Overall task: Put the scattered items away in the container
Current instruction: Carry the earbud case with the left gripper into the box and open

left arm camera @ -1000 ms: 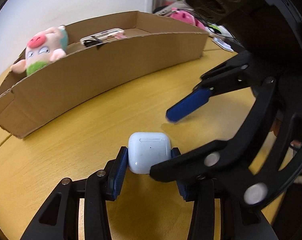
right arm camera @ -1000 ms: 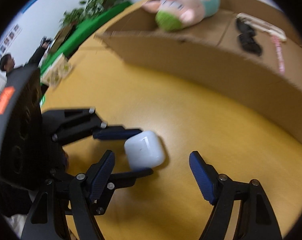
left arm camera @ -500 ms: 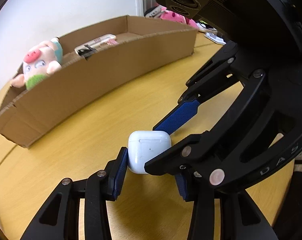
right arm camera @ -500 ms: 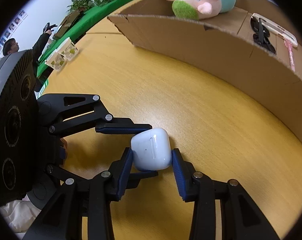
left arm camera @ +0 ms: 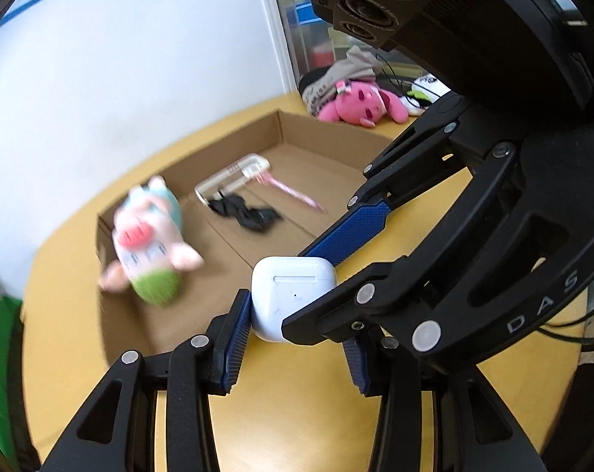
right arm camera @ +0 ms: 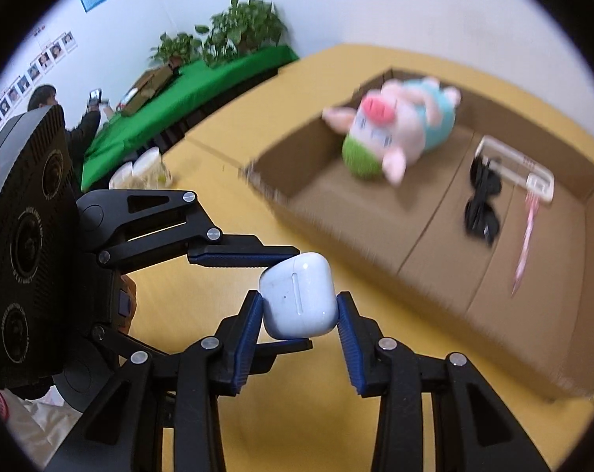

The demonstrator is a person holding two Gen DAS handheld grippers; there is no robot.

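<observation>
A white earbud case [left arm camera: 291, 297] is held by both grippers, lifted above the yellow table. My left gripper [left arm camera: 297, 338] is shut on it, and my right gripper [right arm camera: 300, 314] is shut on it too [right arm camera: 297, 301], crossing the left one. The open cardboard box [right arm camera: 336, 212] lies beyond, lower in view. In it lie a pink pig plush [right arm camera: 395, 129], a black cable bundle [right arm camera: 481, 204], a clear case [right arm camera: 513, 165] and a pink toothbrush [right arm camera: 526, 236].
A pink plush [left arm camera: 359, 104] and clutter lie on the table past the box. A green-covered table with plants [right arm camera: 202, 78] and a seated person [right arm camera: 57, 106] are in the background. White cups [right arm camera: 139, 169] stand at the table's far edge.
Both grippers have lifted the earbud case off the table, so the box is seen from above. The right gripper closed on the case a second ago.
</observation>
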